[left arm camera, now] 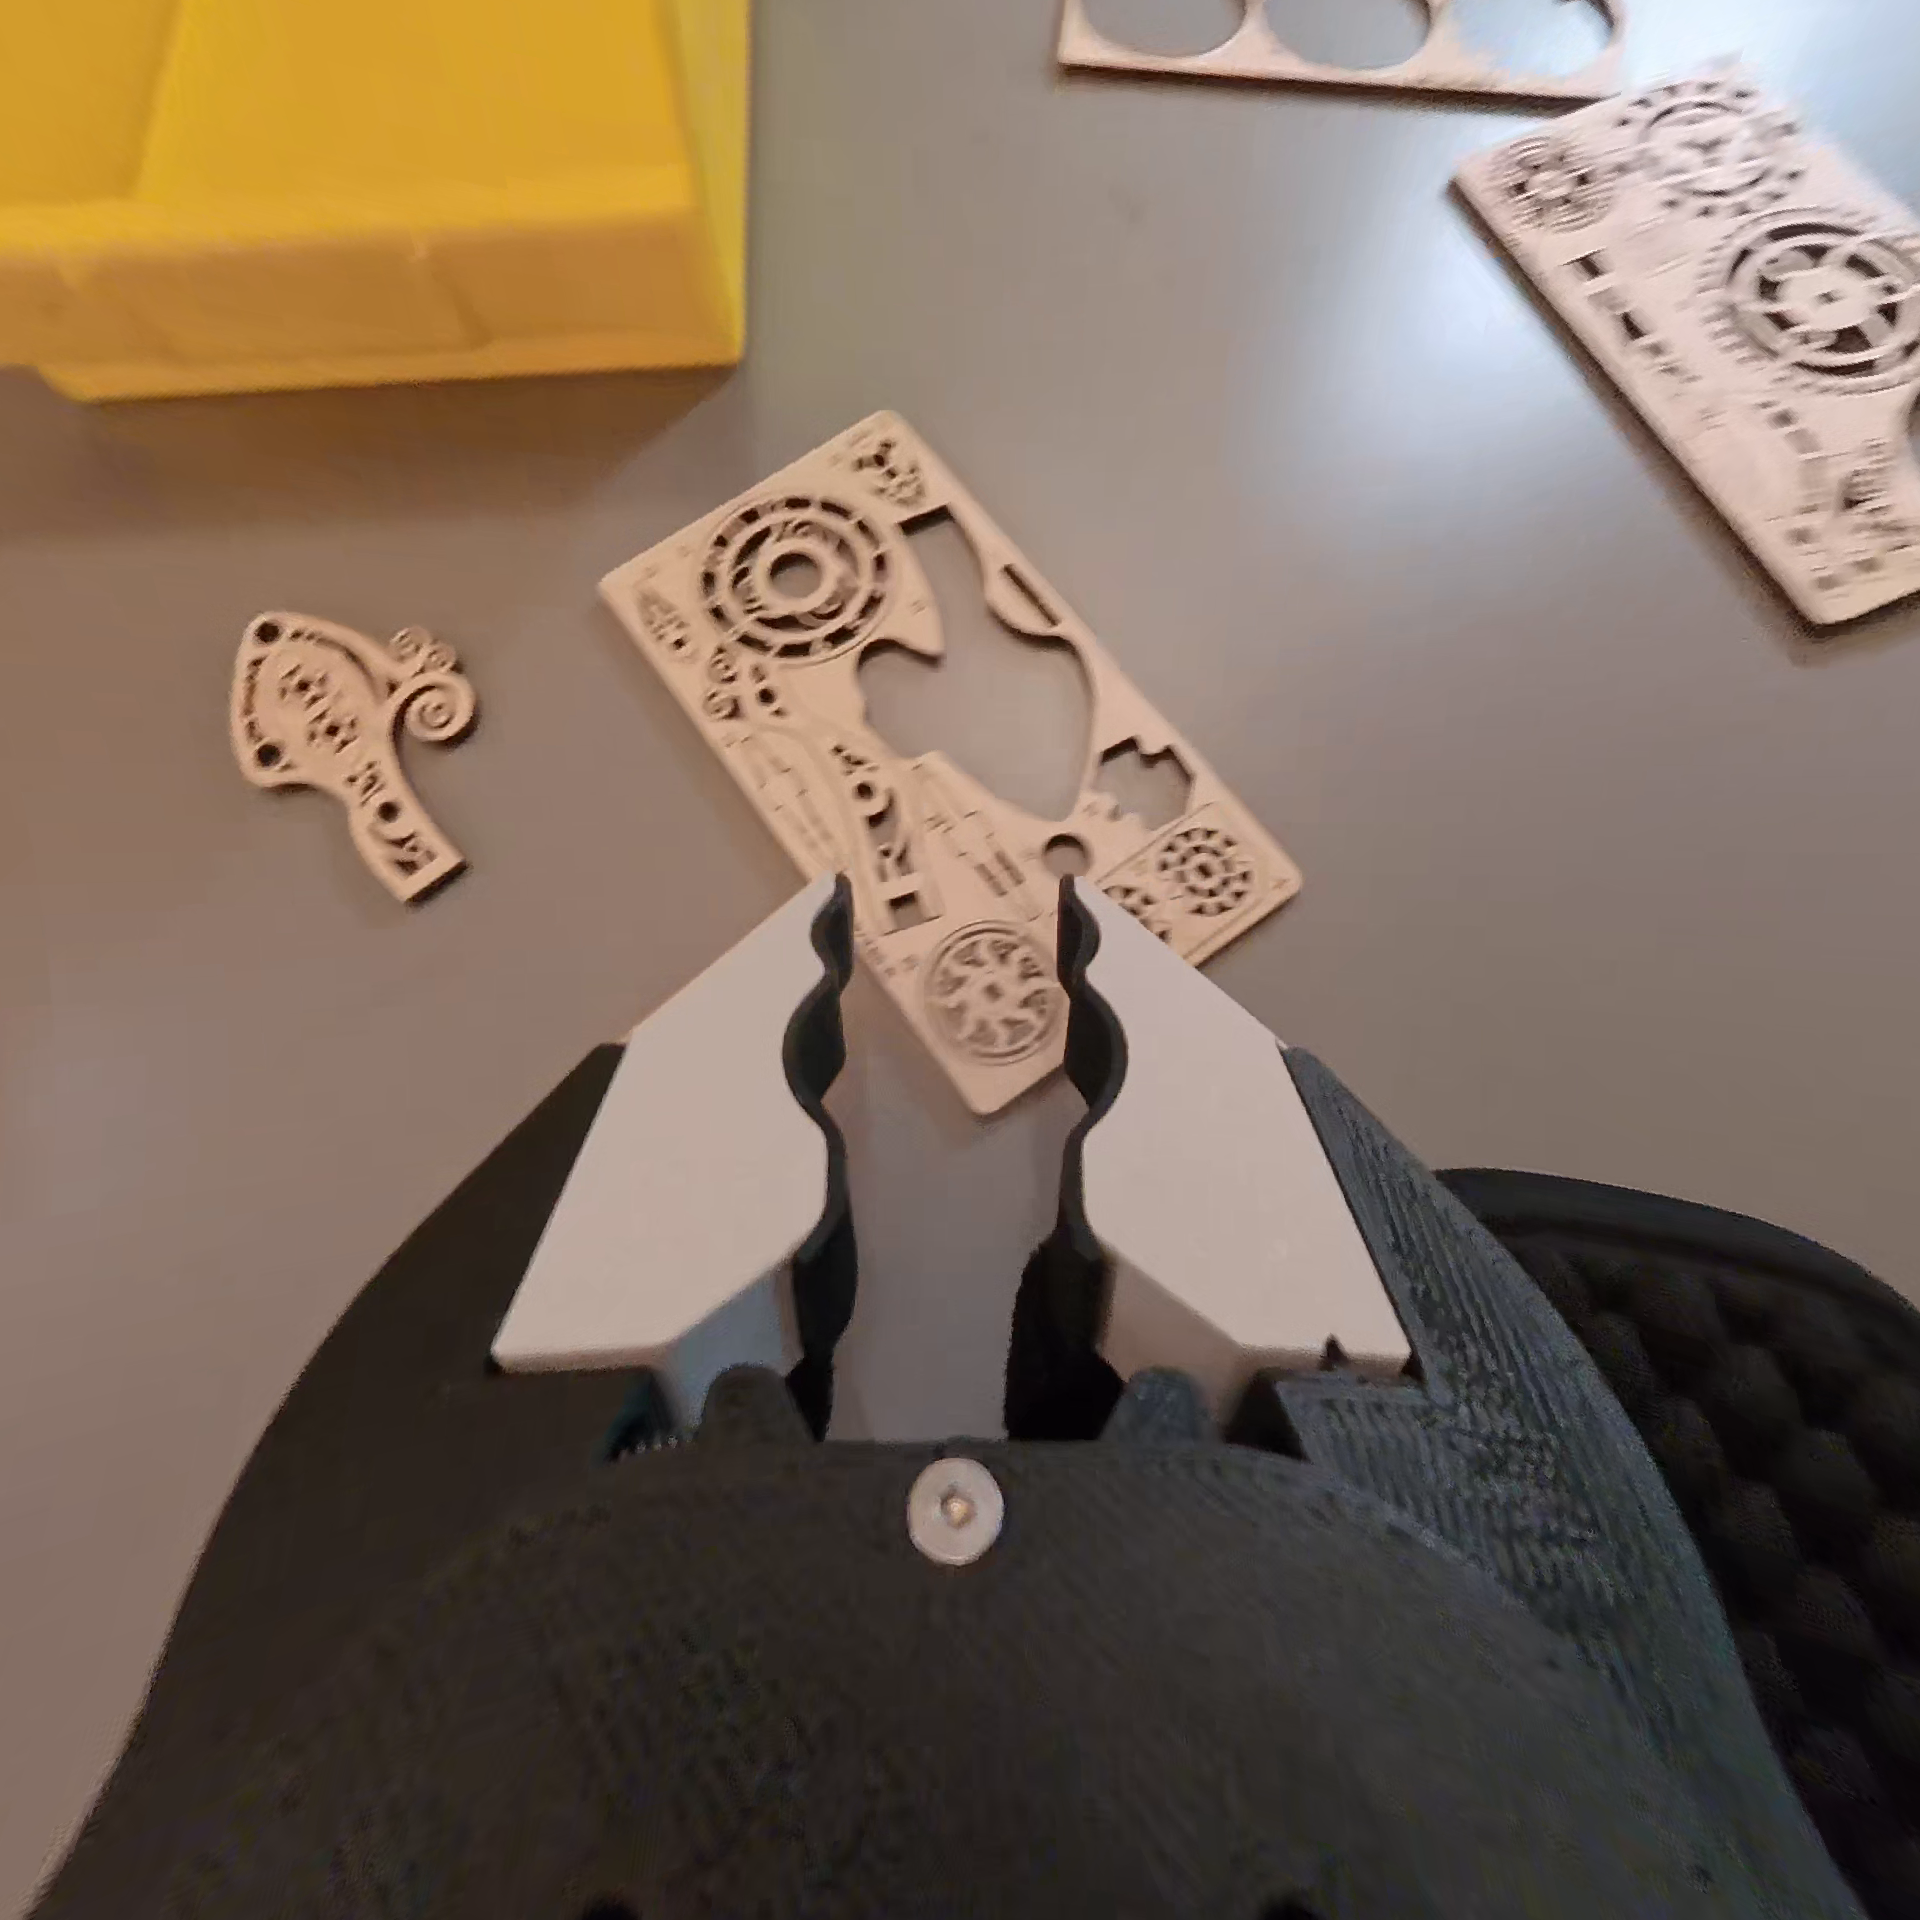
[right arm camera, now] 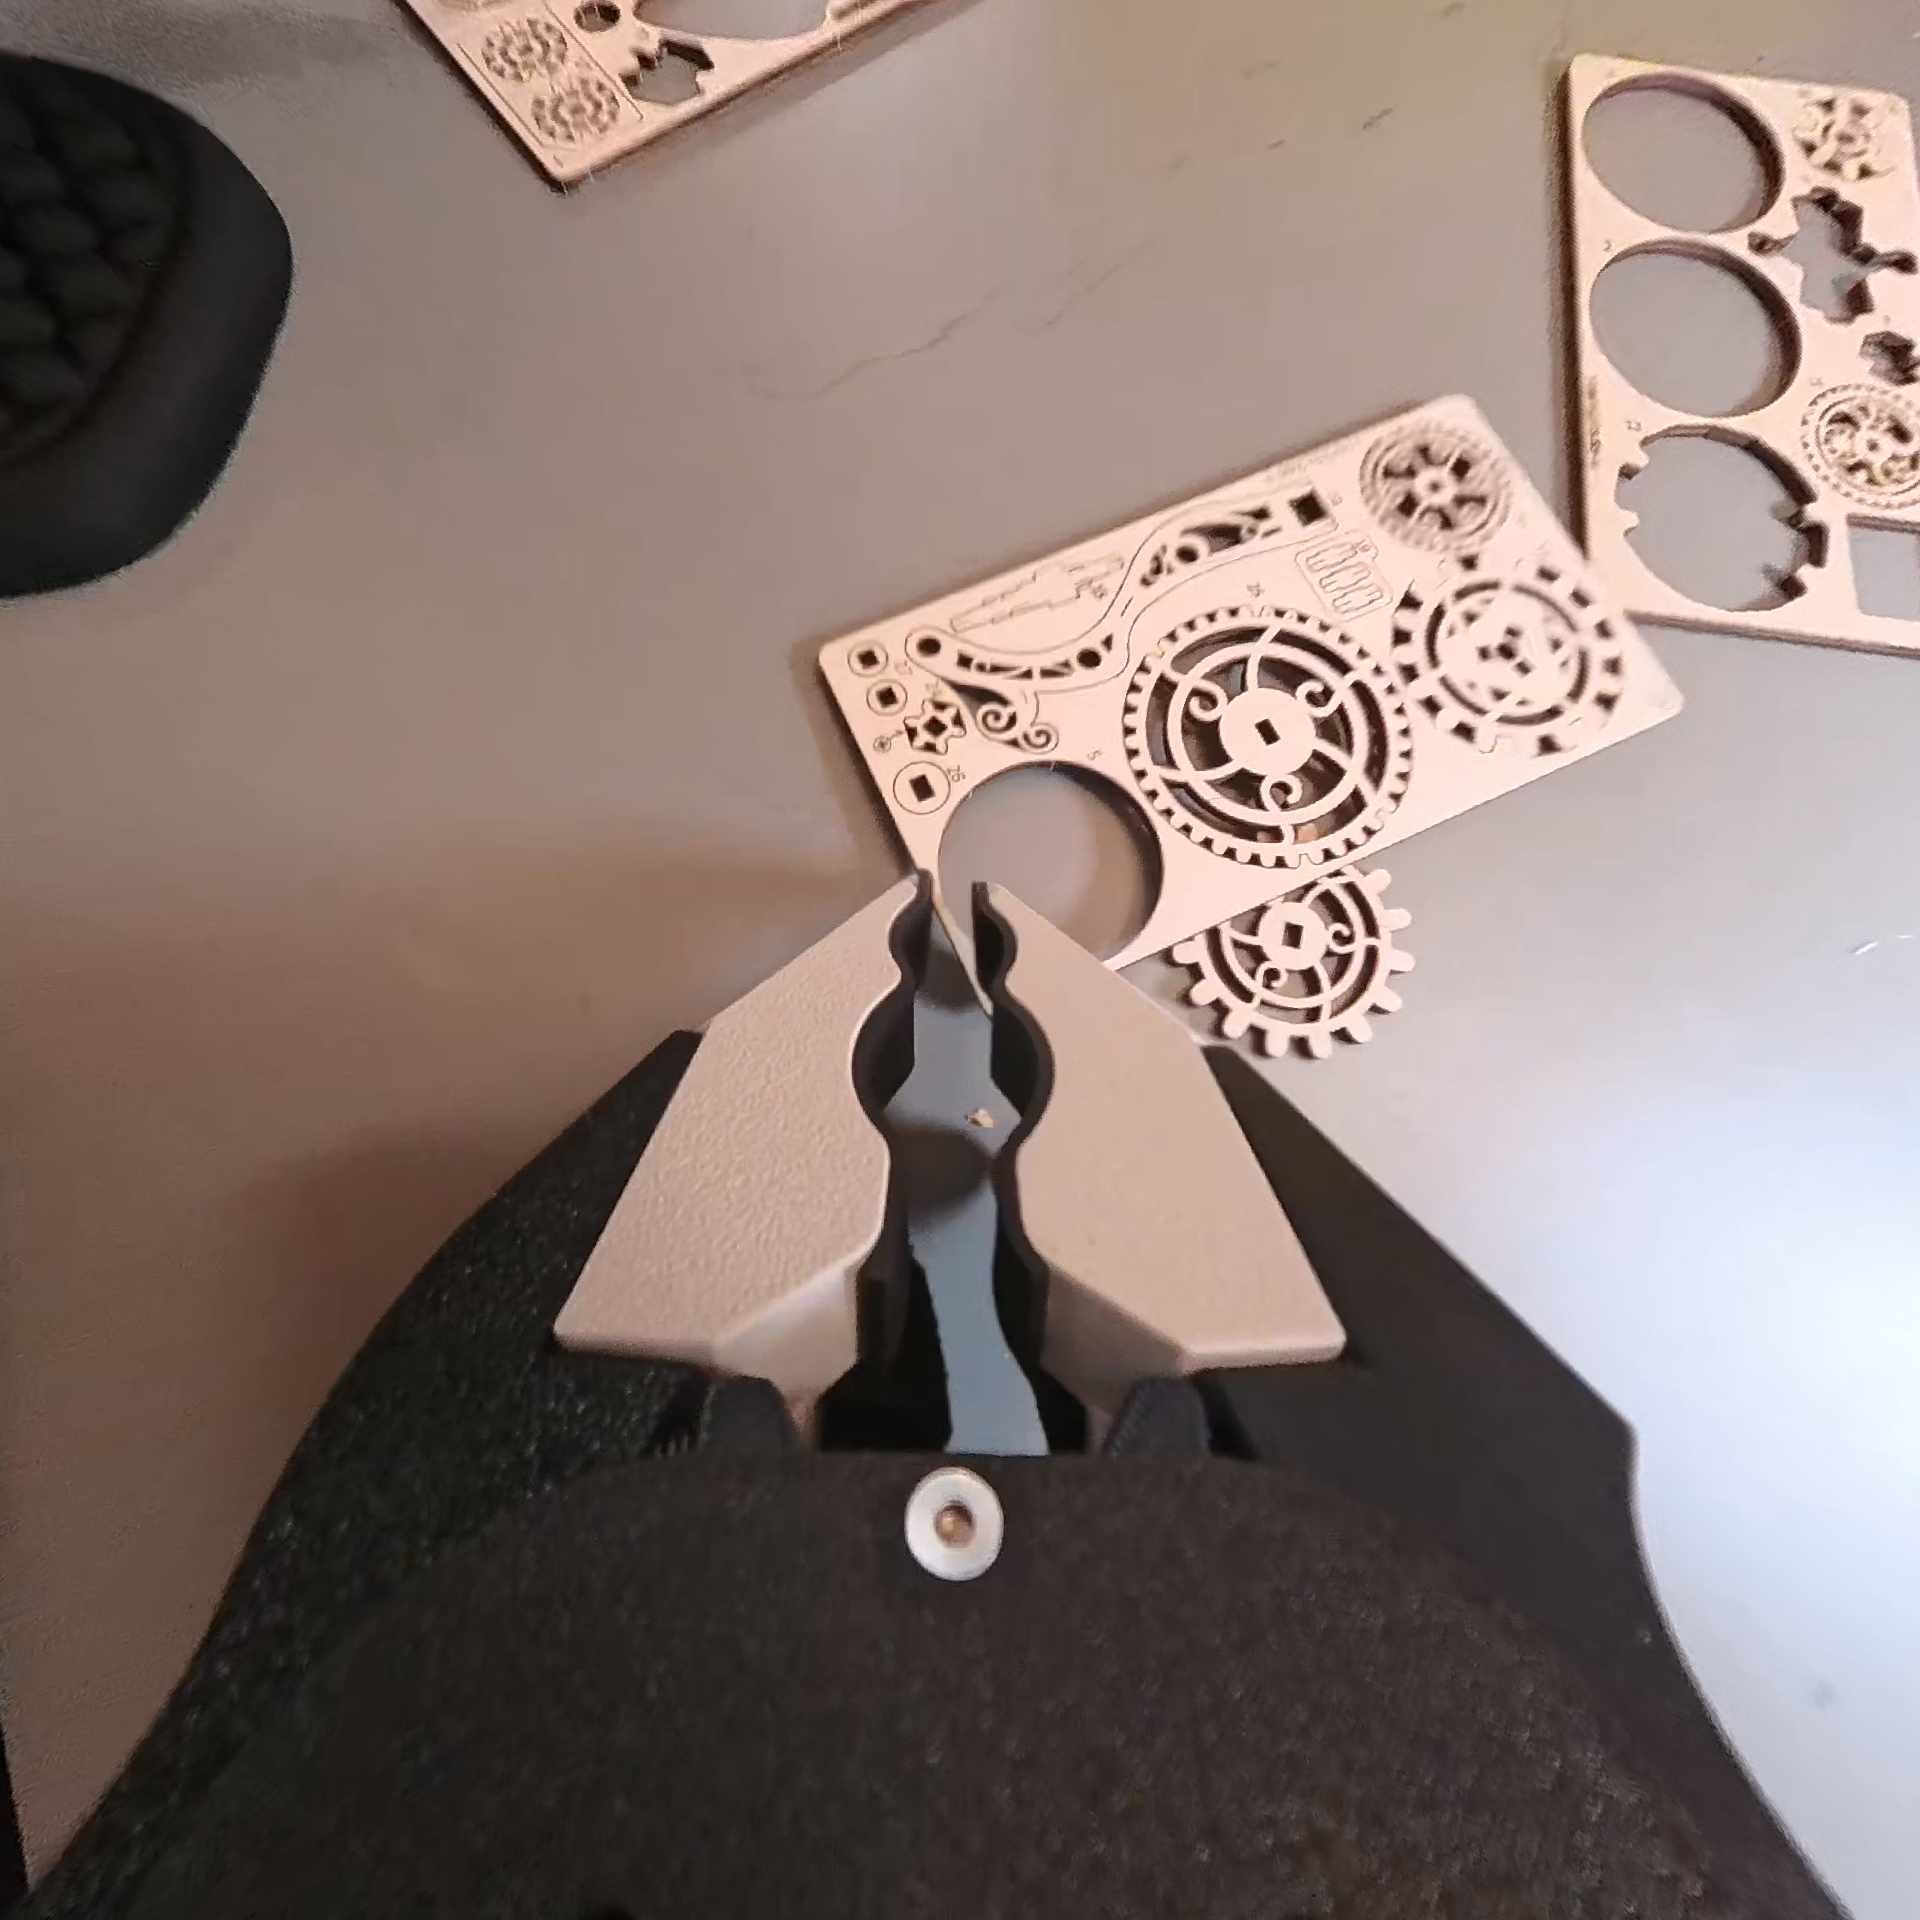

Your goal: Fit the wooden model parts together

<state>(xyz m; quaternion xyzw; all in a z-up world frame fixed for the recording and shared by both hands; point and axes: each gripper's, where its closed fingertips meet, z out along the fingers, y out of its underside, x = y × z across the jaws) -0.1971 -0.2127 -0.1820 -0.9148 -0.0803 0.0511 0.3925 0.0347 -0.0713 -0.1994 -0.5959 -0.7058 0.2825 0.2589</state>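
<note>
Tools: my left tool (left arm camera: 954, 904) hangs spread over a wooden sheet (left arm camera: 1049, 727); my right tool (right arm camera: 948, 899), nearly pressed together, holds nothing beside a loose gear (right arm camera: 1294, 961).

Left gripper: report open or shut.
Open. The left gripper's jaws stand apart, empty, with the wooden sheet showing between them.

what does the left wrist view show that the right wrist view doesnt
Only the left wrist view shows the yellow bin, the loose scroll-shaped piece lying alone on the table, and the left gripper, open over a part sheet.

Only the right wrist view shows the loose small gear by the gear sheet's edge, and the right gripper, nearly closed around that sheet's edge by its round hole.

Both show the grey table, the gear sheet and the sheet with round cutouts.
</note>
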